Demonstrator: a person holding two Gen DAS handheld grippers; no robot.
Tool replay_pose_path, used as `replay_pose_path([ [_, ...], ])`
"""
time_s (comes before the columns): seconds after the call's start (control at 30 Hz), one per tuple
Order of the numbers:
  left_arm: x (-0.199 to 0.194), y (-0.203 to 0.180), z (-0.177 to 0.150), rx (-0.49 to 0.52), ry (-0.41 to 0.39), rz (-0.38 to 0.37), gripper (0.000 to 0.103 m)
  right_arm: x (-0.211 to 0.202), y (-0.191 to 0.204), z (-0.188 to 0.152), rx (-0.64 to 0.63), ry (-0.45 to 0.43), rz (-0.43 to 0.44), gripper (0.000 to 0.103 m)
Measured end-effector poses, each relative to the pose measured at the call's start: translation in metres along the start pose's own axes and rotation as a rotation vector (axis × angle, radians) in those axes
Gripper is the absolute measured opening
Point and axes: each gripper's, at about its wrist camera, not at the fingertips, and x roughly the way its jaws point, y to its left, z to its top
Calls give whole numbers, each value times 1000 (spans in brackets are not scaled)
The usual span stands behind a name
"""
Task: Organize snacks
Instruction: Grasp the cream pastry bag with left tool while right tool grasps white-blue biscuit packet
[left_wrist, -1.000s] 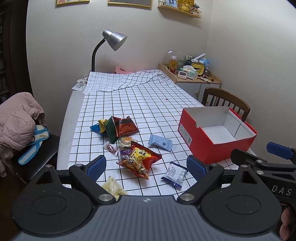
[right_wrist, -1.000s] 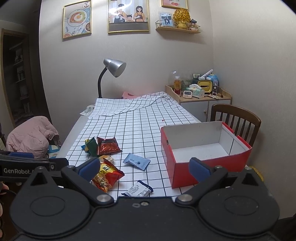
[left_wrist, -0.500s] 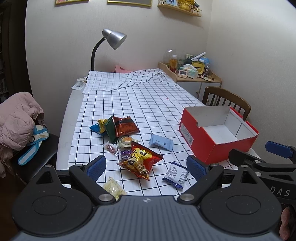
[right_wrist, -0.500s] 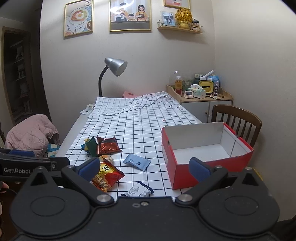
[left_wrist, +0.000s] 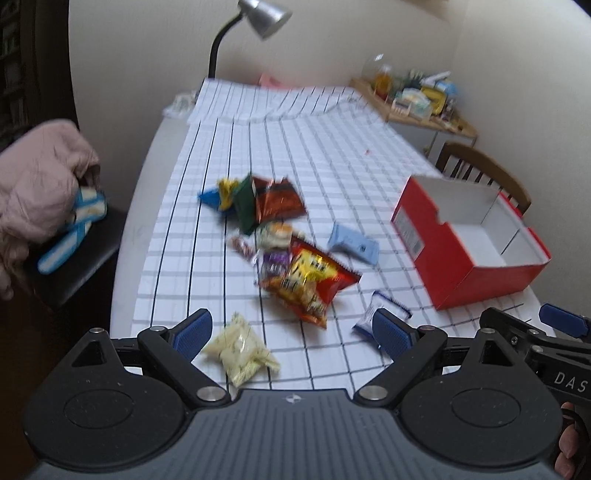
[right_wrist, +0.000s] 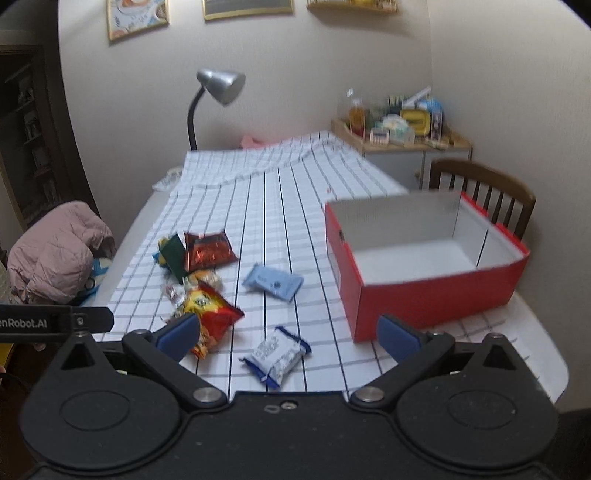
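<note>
On the grid-patterned white worktop, from left to right: a pale-yellow crinkled snack pouch lies nearest the front edge, just beside the inner pad of the left tool, whose jaws stand wide with nothing between them. Compared with the views half a second ago, both cameras have tipped downward and forward — the wall pictures have slid out of the left view and the snacks sit larger and lower, with motion blur throughout. This reads as the start of an approach, not yet a grasp. Centre: a loose cluster of foil packets, led by a red-and-yellow glossy chip bag; behind it, a dark-red foil packet; to its right, a light-blue flat wrapper and a white-and-blue sealed biscuit packet. The right tool is likewise spread wide and empty, the biscuit packet lying between its pads in view. Far right: an open red cardboard box with white interior — still empty, so no snack has been sorted.
</note>
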Motion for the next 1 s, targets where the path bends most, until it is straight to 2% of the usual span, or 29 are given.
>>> replay_pose_path([
  [0.17, 25, 17, -1, -38, 53, 38, 94, 34, -7, -4, 38, 104, 10, 101],
  [0.27, 46, 23, -6, -15, 92, 71, 94, 59, -9, -7, 61, 155, -7, 101],
  [0.5, 88, 31, -12, 46, 155, 65, 94, 120, 3, -17, 97, 238, -67, 94],
  [0.63, 109, 31, -11, 101, 176, 71, 93, 146, 16, -19, 61, 255, -109, 92],
  [0.8, 127, 30, -15, 156, 209, 93, 88, 167, 21, -21, 85, 294, -170, 90],
  [0.93, 138, 36, -17, 164, 240, 93, 76, 178, 22, -20, 104, 303, -194, 89],
  [1.0, 140, 37, -19, 167, 250, 85, 76, 183, 25, -20, 101, 311, -201, 88],
])
